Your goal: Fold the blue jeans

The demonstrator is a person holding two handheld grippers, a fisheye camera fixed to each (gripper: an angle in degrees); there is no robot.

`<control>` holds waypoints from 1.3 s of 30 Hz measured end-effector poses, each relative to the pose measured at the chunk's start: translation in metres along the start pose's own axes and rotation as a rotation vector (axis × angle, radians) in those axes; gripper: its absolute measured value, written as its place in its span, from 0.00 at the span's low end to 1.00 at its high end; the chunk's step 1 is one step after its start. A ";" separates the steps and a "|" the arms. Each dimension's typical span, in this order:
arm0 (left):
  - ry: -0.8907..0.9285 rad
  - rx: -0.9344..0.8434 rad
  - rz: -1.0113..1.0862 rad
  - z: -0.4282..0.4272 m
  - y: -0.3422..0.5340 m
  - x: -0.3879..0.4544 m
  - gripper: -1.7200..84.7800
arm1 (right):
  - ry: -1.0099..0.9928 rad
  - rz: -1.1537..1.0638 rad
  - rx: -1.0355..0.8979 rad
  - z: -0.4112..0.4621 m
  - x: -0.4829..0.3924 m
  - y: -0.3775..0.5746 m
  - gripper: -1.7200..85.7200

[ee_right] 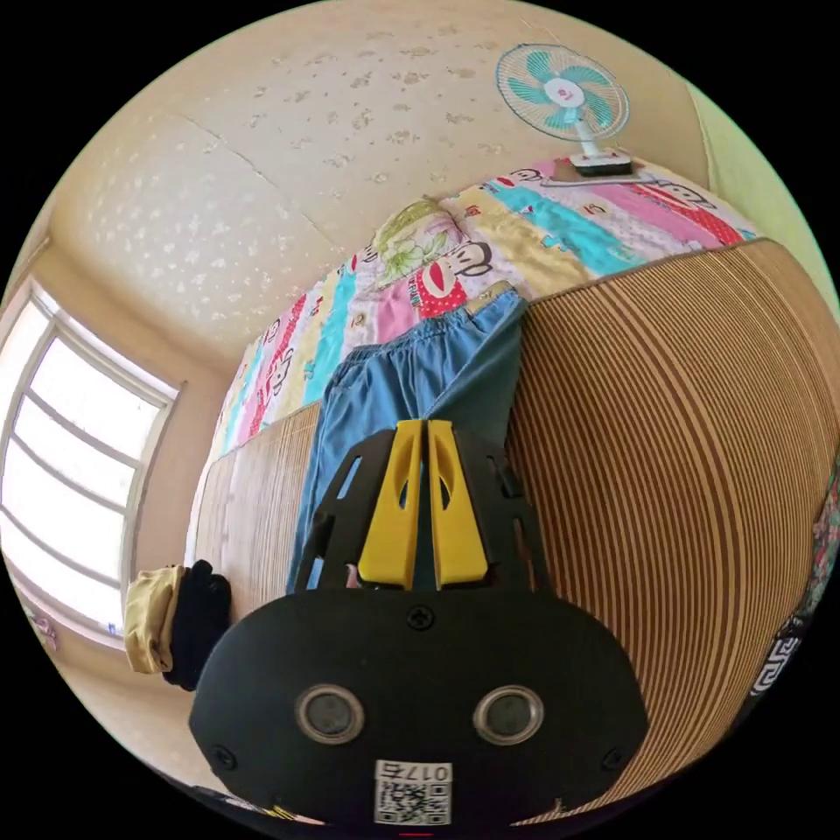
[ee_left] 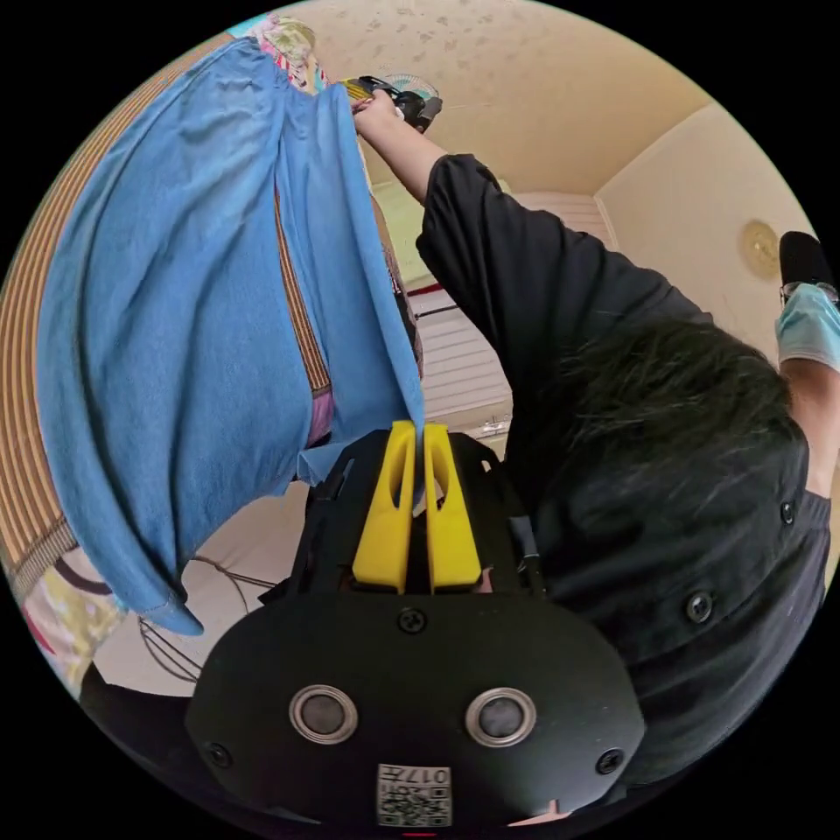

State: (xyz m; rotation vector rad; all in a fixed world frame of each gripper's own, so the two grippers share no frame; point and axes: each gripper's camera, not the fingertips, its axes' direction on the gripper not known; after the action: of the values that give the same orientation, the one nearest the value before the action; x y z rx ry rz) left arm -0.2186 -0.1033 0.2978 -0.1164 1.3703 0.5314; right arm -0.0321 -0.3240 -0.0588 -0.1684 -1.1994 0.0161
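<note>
In the left gripper view, the left gripper (ee_left: 418, 430) has its yellow jaws clamped on a corner of the blue jeans (ee_left: 175, 332), the cloth pinched right at the tips. From that pinch the jeans run away and across the view as a long hanging sheet, and their far edge is held up by the person's hand (ee_left: 378, 112) with the right gripper (ee_left: 398, 94), well apart from the left one. Beside the cloth sits the person's dark sleeve (ee_left: 525, 262).

In the right gripper view, the right gripper (ee_right: 423, 427) also has its jaws pressed together, with denim under and around the tips; it looks clenched on the jeans (ee_right: 394, 385), though the exact bite is partly hidden by the jaws. Beyond the tips the cloth runs straight away from the gripper over the striped mat (ee_right: 682, 455), its long axis in line with the jaws, and the gathered waistband lies at the far end against the patterned sheet (ee_right: 525, 236). Further off stand a fan (ee_right: 564, 92) and a window (ee_right: 70, 464).

Judging from this, the jeans are stretched between the two grippers, so the fold probably turns on bringing one held end toward the other along that long axis.
</note>
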 end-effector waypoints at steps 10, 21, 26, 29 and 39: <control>-0.225 0.206 -0.163 -0.089 0.049 -0.016 0.02 | -0.368 -0.095 -0.268 0.122 -0.153 0.018 0.10; -0.408 0.203 -0.223 -0.118 0.047 -0.049 0.16 | -0.064 -0.271 -0.436 -0.010 -0.085 0.296 0.12; -0.419 0.017 -0.160 -0.078 -0.013 -0.067 0.15 | -0.156 -0.083 -0.394 -0.069 -0.050 0.425 0.12; -0.431 -0.078 -0.220 -0.044 -0.026 -0.084 0.09 | -0.251 -0.024 -0.450 -0.079 -0.050 0.478 0.07; -0.473 -0.361 -0.354 0.004 0.056 -0.092 0.09 | -0.165 -0.211 -0.886 -0.156 -0.027 0.546 0.07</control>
State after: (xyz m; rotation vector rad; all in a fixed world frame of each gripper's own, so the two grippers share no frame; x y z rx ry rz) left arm -0.2481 -0.0798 0.3982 -0.4862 0.7600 0.4643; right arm 0.1445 0.1933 -0.2139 -0.8247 -1.3161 -0.7053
